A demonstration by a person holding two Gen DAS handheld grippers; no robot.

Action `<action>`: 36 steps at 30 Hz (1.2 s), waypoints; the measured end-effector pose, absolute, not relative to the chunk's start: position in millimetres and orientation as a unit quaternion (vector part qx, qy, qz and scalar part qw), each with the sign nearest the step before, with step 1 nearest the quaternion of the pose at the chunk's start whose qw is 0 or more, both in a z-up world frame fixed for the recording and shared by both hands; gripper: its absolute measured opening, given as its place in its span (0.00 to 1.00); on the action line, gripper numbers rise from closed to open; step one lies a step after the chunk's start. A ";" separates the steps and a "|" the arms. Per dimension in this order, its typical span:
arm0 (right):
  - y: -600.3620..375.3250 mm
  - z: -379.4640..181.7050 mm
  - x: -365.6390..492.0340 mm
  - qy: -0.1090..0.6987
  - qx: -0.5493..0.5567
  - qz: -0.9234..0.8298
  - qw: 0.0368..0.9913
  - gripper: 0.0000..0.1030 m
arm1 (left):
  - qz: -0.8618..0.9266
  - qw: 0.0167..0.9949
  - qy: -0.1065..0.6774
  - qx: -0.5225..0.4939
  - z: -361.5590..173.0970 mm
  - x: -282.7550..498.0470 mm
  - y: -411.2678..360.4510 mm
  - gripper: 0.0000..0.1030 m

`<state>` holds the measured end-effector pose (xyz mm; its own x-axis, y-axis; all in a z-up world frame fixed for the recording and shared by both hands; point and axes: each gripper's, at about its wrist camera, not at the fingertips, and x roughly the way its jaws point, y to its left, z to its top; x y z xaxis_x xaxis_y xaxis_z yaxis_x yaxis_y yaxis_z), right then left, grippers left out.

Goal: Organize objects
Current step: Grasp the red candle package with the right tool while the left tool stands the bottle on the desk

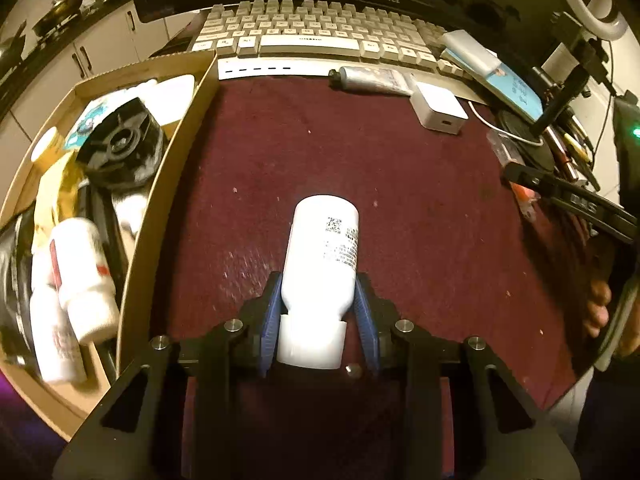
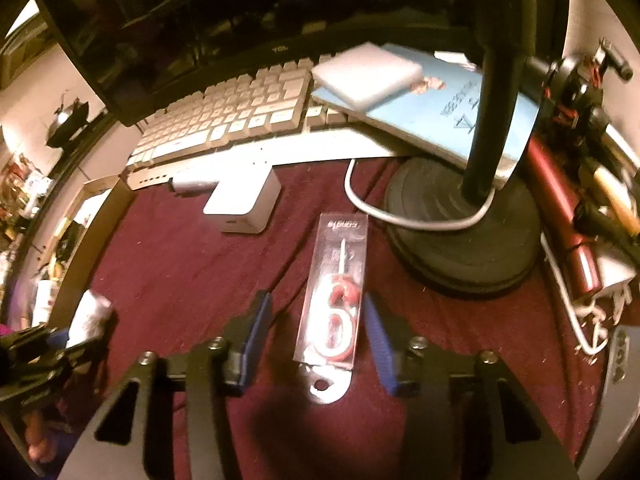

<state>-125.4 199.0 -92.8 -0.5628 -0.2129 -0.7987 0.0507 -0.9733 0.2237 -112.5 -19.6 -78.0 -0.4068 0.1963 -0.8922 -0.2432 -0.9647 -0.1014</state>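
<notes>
My left gripper (image 1: pixel 318 300) is shut on a white plastic bottle (image 1: pixel 322 256), gripped near its cap end, base pointing away, over the dark red mat (image 1: pixel 360 152). A cardboard box (image 1: pixel 176 168) stands to its left, holding several white bottles (image 1: pixel 86 276), a black round part (image 1: pixel 120 144) and packets. My right gripper (image 2: pixel 316 316) is open, its blue pads either side of a clear packet with a red number candle (image 2: pixel 336 300) lying on the mat (image 2: pixel 180 256). The left gripper with the bottle (image 2: pixel 86 316) shows at the far left of the right wrist view.
A keyboard (image 1: pixel 304 28) and a monitor lie at the back. A grey tube (image 1: pixel 372 78), a white charger cube (image 1: pixel 438 110) with cable, a blue book (image 2: pixel 432 108), a black round lamp base (image 2: pixel 460 236) and pens (image 2: pixel 560 208) crowd the right side.
</notes>
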 end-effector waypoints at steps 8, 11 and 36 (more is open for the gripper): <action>195.6 -93.9 -124.7 -0.064 0.456 -0.886 0.060 0.36 | 0.841 0.116 0.014 -0.529 -79.1 -105.9 -18.9 0.34; 191.7 -94.6 -124.4 -0.048 0.457 -0.887 0.053 0.29 | 0.840 0.106 0.011 -0.532 -79.2 -105.7 -18.7 0.34; 139.2 -59.3 -55.8 -0.060 0.432 -0.879 0.192 0.26 | 0.856 0.073 -0.024 -0.512 -62.6 -55.1 -30.3 0.31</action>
<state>-55.8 139.2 -59.3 -0.5530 -0.3905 -0.7360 0.2862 -0.9187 0.2724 -55.1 -30.3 -62.6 -0.4658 0.1494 -0.8722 -0.0995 -0.9882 -0.1161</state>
